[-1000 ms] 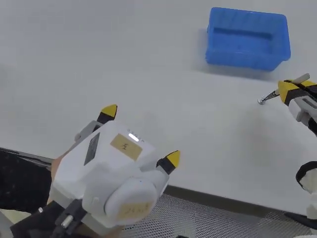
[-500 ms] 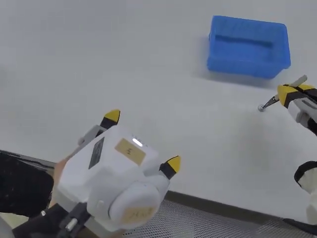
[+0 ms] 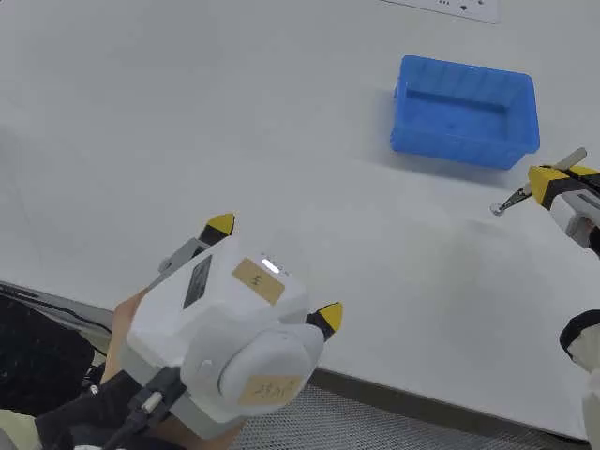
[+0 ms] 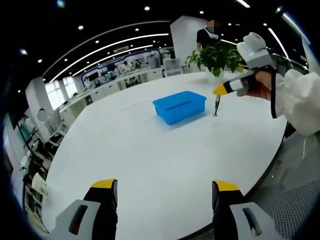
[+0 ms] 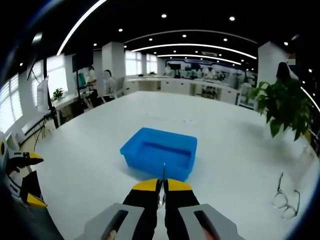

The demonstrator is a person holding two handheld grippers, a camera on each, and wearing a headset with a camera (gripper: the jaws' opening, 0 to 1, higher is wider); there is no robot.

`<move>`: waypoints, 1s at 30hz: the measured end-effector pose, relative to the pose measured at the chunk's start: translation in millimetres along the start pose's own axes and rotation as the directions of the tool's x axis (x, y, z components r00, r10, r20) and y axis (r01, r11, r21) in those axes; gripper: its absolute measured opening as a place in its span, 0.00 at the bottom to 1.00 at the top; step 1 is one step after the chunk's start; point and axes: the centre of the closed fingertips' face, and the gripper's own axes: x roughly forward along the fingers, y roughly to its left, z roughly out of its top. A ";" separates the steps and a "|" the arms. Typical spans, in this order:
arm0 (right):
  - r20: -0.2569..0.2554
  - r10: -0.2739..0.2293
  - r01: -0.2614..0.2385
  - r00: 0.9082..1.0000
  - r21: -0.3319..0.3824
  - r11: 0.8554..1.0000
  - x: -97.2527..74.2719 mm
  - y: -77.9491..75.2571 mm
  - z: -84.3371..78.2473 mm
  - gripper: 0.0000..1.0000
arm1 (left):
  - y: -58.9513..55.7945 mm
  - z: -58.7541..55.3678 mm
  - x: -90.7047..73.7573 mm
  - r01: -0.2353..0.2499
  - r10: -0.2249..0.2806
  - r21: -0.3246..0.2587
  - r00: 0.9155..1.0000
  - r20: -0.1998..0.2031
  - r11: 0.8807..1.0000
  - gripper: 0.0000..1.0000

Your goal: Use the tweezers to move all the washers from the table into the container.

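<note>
The blue container [image 3: 464, 111] stands on the white table [image 3: 281, 122] at the back right. My right gripper [image 3: 541, 181] is at the right edge, shut on metal tweezers [image 3: 514, 199] that point down and left. A tiny grey piece, seemingly a washer [image 3: 494, 210], sits at their tip, just in front of the container. The right gripper view has its jaws closed on the tweezers [image 5: 163, 181], aimed at the container [image 5: 159, 152]. My left gripper [image 3: 275, 270] hovers open over the table's near edge, holding nothing. In the left gripper view the right gripper [image 4: 225, 89] is beside the container [image 4: 180, 106].
A pair of glasses [image 5: 286, 197] lies on the table to the right of the container, and a potted plant [image 5: 285, 107] stands beyond. A metal mesh surface [image 3: 394, 417] runs below the table's near edge. A person's gloved hand [image 4: 295, 100] holds the right gripper.
The head camera has tilted, so the whole picture has slid down. The tweezers' tip has come a little closer to the blue container. The left gripper stays open.
</note>
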 end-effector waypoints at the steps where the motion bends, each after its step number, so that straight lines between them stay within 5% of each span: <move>1: 0.004 -0.001 0.001 1.000 0.000 1.000 -0.3 -0.2 2.0 0.00 | 0.2 0.3 -0.1 0.000 0.000 -0.002 1.000 0.002 1.000 0.78; 14: 0.057 -0.008 0.012 0.998 -0.065 0.998 2.2 -5.7 40.3 0.00 | -0.4 0.7 0.5 0.006 -0.006 -0.006 1.000 0.002 1.000 0.77; 24: 0.084 -0.021 0.032 0.996 -0.126 0.991 21.3 -13.3 67.2 0.00 | -1.0 0.7 1.2 0.018 -0.018 -0.017 1.000 0.004 1.000 0.77; 30: 0.059 -0.031 0.039 0.998 -0.153 0.987 40.5 -18.6 63.6 0.00 | -1.3 0.1 1.7 0.018 -0.018 -0.012 1.000 0.005 1.000 0.75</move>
